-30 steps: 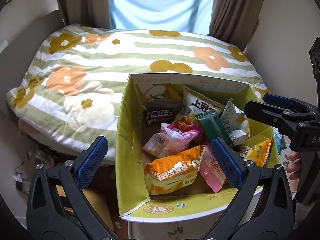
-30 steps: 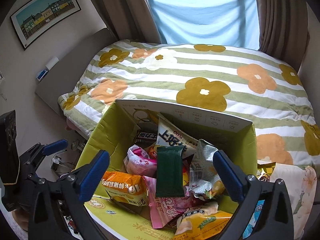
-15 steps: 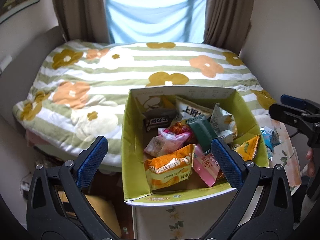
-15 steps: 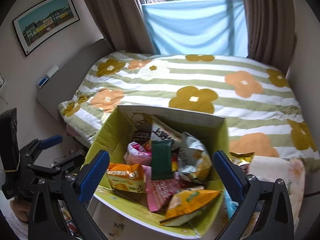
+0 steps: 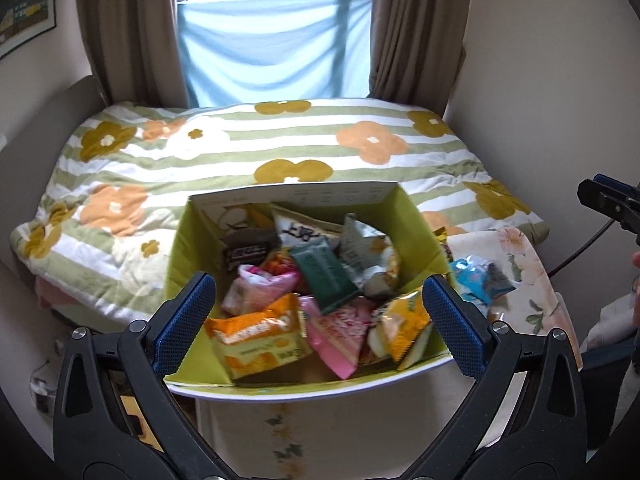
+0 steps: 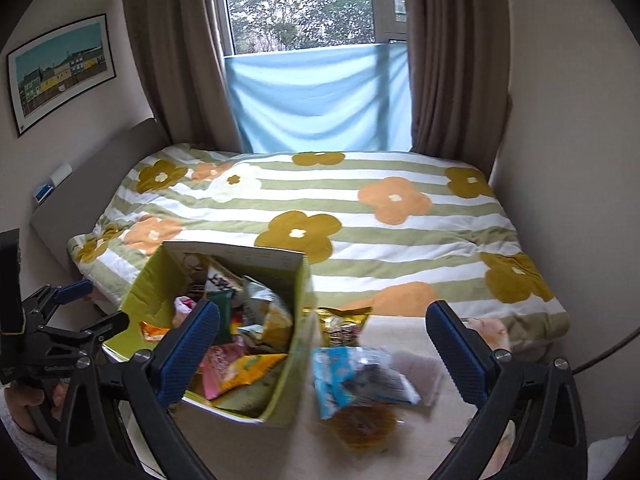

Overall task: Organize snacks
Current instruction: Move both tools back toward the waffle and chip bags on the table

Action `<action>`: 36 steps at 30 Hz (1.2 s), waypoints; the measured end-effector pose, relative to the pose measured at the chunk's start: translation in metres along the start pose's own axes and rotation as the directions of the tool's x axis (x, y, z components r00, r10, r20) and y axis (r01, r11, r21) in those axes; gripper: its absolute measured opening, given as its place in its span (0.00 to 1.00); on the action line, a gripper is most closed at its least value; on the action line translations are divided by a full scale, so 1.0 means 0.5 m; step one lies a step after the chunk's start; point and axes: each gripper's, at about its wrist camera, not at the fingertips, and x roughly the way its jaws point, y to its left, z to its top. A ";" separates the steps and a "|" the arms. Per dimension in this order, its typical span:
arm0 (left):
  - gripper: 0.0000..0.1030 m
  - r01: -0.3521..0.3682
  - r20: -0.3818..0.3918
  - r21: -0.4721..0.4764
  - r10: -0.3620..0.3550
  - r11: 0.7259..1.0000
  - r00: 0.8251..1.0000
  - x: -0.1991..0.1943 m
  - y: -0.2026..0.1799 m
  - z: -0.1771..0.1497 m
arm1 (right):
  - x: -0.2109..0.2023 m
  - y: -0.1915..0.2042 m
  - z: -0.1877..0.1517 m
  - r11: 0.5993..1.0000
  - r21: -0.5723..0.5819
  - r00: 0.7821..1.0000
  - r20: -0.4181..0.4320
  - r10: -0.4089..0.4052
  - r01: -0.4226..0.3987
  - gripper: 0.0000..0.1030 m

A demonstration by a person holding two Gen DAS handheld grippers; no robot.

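A yellow-green cardboard box [image 5: 188, 256] [image 6: 154, 292] stands in front of the bed, filled with several snack packets: an orange one [image 5: 260, 336], a pink one [image 5: 336, 336], a dark green one [image 5: 322, 276] and a yellow one [image 5: 404, 326]. My left gripper [image 5: 318, 324] hovers open above the box's near side, with nothing between its fingers. My right gripper [image 6: 324, 356] is open and empty to the right of the box, above loose packets: a blue one [image 6: 352, 376], a gold one [image 6: 342, 324] and an amber one [image 6: 364, 424]. The blue packet [image 5: 480, 280] also shows right of the box.
A bed with a green-striped flowered quilt [image 6: 320, 208] fills the space behind the box. A floral cloth [image 5: 520, 264] covers the surface under the loose packets. Brown curtains [image 6: 452, 60] and a blue sheet [image 6: 320, 96] hang at the window. A person's hand [image 6: 24, 396] holds the left gripper's handle.
Both grippers have pulled back and up from the box, so more of the room shows. The right gripper has swung right, bringing the loose packets beside the box into view.
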 end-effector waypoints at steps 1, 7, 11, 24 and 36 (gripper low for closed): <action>1.00 -0.010 -0.002 0.003 0.010 1.000 1.000 0.000 -0.023 -0.003 | -0.001 -0.025 -0.006 1.000 -0.001 1.000 -0.003 0.000 0.000 1.00; 1.00 -0.030 -0.011 -0.035 0.030 0.999 0.999 0.008 -0.147 -0.024 | 0.013 -0.142 -0.039 0.997 -0.007 0.995 -0.064 0.076 -0.077 1.00; 1.00 -0.043 -0.016 -0.046 0.042 0.998 0.999 0.021 -0.231 -0.045 | 0.035 -0.202 -0.064 0.990 -0.050 0.986 -0.111 0.127 -0.133 1.00; 1.00 -0.066 -0.135 -0.220 0.036 0.973 0.990 0.128 -0.390 -0.184 | 0.184 -0.243 -0.140 0.864 -0.248 0.891 -0.251 0.379 -0.438 1.00; 1.00 -0.061 -0.265 -0.303 -0.023 0.951 0.964 0.306 -0.448 -0.298 | 0.372 -0.204 -0.171 0.688 -0.346 0.764 -0.397 0.508 -0.638 1.00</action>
